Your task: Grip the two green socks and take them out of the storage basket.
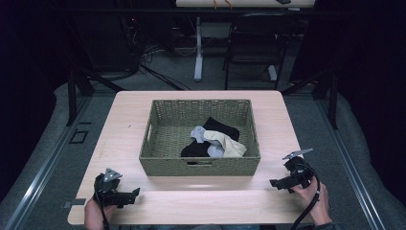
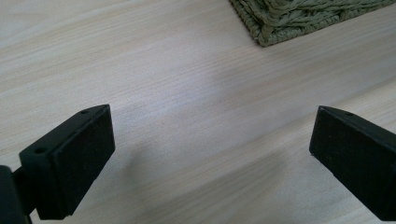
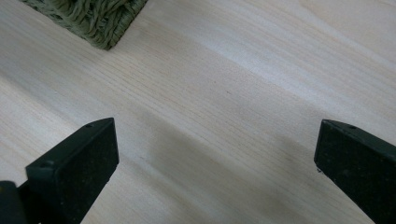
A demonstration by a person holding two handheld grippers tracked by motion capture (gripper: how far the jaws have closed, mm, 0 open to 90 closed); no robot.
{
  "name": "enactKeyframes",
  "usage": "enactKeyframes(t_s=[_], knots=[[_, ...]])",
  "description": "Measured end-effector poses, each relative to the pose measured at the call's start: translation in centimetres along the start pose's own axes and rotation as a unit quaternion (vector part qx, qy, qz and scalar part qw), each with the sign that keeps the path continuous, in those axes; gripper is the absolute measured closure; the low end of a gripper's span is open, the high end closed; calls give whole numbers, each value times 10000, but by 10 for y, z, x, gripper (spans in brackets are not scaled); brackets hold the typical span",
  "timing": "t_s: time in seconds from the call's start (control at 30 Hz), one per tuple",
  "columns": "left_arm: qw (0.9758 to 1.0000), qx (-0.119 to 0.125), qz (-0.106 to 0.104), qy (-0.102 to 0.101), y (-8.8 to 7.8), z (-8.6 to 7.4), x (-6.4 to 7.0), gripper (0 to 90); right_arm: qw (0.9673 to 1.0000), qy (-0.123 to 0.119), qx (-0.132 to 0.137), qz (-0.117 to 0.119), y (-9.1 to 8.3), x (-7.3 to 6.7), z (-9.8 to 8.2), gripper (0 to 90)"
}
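I am looking down on a pale wooden table (image 1: pixel 129 129) standing on grey carpet in a dim room, with a chair (image 1: pixel 253 43) and another table's leg (image 1: pixel 198 48) behind it. A green woven basket (image 1: pixel 201 166) is sitting in the middle of the table, and socks are lying heaped toward its right front corner: a black one (image 1: pixel 221 128), a grey one (image 1: pixel 198 133) and a cream one (image 1: pixel 229 144) overlapping each other. I am holding the left gripper (image 1: pixel 136 193) near the table's front left edge, just ahead of the basket's left front corner and apart from it; its jaws are standing wide with bare wood between them, and the left gripper view is showing a basket corner (image 2: pixel 299 18) farther off. The right gripper (image 1: pixel 274 183) is hovering by the front right edge, pointing toward the basket, its jaws likewise spread wide over bare wood, with another basket corner (image 3: pixel 93 18) showing at the upper left of the right gripper view.
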State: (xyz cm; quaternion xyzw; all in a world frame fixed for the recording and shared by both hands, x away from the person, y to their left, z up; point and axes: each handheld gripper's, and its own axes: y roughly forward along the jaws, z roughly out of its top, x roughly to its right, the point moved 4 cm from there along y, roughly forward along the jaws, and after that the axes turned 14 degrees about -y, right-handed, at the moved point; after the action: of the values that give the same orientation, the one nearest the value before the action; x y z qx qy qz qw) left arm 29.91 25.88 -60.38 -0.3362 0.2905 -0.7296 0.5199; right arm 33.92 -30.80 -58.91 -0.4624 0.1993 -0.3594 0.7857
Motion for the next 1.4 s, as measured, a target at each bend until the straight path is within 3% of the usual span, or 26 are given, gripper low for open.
enactKeyframes(t_s=[0.27,0.47,0.87,1.4], knots=[[10000,14,-14,20,0,1,1,0,9999,-41,-123,29,-2,0,-1,0],[10000,17,-13,20,0,1,1,1,10000,17,3,38,-1,-1,-1,0],[10000,28,-5,35,-1,0,0,1,9998,-159,-122,10,-5,-1,5,0],[10000,29,10,-5,-1,-1,-2,1,9988,-377,-233,184,-32,3,24,0]])
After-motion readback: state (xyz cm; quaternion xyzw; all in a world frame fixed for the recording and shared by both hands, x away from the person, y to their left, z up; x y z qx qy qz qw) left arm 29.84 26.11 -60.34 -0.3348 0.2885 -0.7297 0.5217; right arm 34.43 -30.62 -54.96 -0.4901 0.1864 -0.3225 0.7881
